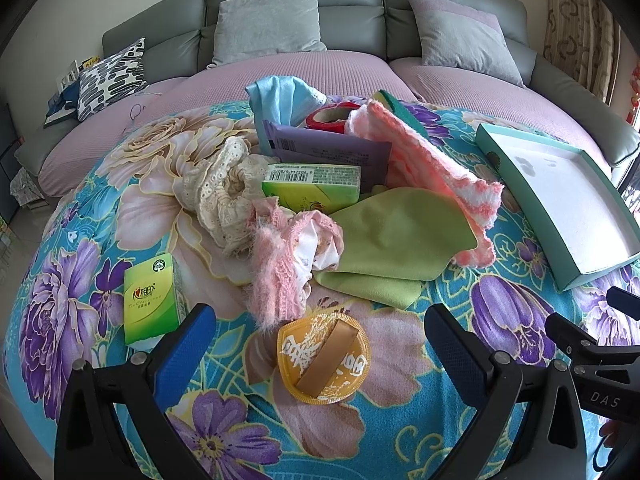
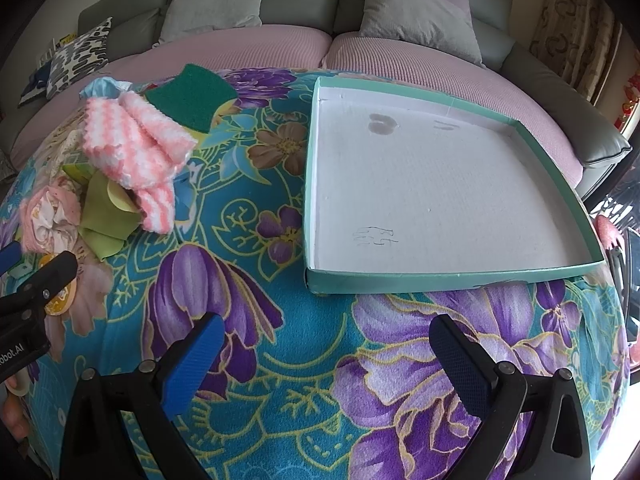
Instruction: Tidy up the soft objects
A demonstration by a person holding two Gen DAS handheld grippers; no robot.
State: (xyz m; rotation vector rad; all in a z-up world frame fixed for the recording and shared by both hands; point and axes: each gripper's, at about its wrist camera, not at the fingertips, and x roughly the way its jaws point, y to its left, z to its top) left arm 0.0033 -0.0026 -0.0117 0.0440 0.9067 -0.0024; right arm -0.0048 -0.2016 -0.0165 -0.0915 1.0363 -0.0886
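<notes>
Nothing is gathered yet: the teal tray [image 2: 452, 276] at the right holds no item, so sorting looks about to start. The left gripper [image 1: 320, 344] hovers with jaws wide over the round yellow puff [image 1: 323, 360] at the near edge of the pile; the right gripper [image 2: 326, 356] waits, jaws wide and holding nothing, just short of the tray. The next move likely calls for closing on the puff and carrying it right. The pink knitted cloth [image 1: 436, 184] and green cloth [image 1: 396, 236] hide whatever lies beneath; the tissue pack [image 1: 150, 300] print is unreadable.
</notes>
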